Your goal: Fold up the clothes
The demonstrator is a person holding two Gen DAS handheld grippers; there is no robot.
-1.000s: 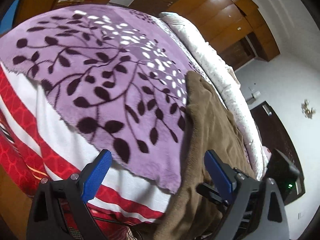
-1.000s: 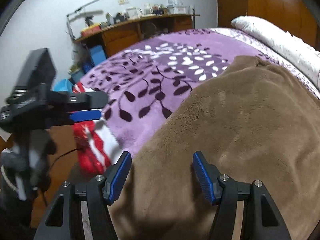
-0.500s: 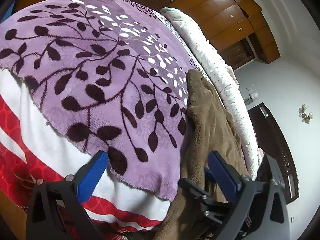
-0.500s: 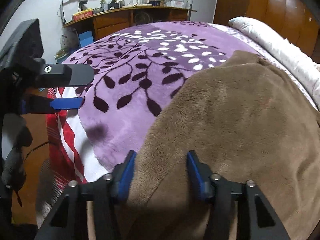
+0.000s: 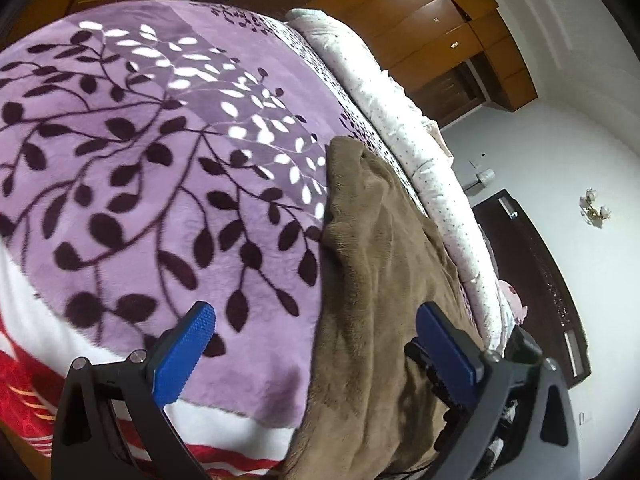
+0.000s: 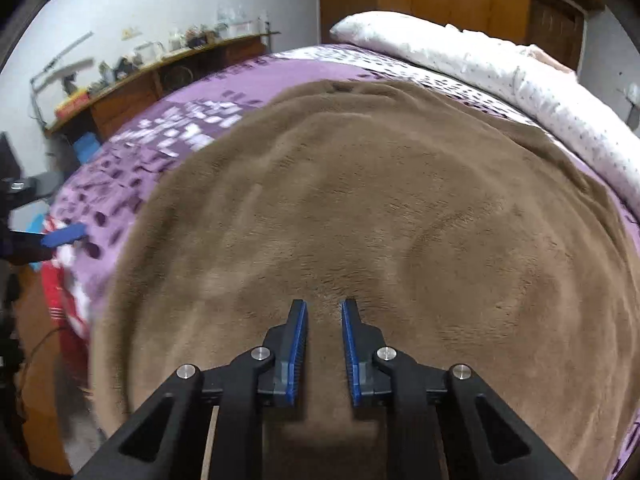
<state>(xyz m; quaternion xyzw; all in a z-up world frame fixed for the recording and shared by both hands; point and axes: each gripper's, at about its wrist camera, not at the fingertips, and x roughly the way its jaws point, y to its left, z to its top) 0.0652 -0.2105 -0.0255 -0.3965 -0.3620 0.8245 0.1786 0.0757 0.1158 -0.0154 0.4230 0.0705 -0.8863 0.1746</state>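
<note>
Garment: one brown fleece garment (image 6: 360,208) lies spread flat on the right half of the bed, atop the purple leaf-print blanket (image 5: 152,184), its near hem at the bed's near edge.
Left gripper (image 5: 316,354): jaws stand wide apart and bare, hovering over the seam where the purple blanket meets the garment's left border; nothing sits between the blue pads.
Right gripper (image 6: 324,354): jaws are closing to a narrow gap over the garment's near hem; a small pucker of brown pile rises at the pad tips, yet whether the pads already pinch cloth I cannot tell.
Far side: one white dotted quilt (image 6: 500,76) is rolled along the bed's right edge, past the garment.
Risk, left: the open jaws may close on the purple blanket along with the fleece border, since both lie flush; the fold would then drag the bedding.
Risk, right: a shallow bite of thick pile could slip once lifted, or catch only the top layer, leaving the fold crooked.
Risk, both: uneven grabs at the two hem points would skew the crease.
Count: two grippers, one garment, one purple blanket, one red-and-white striped cover (image 5: 36,408) beneath, one quilt.
</note>
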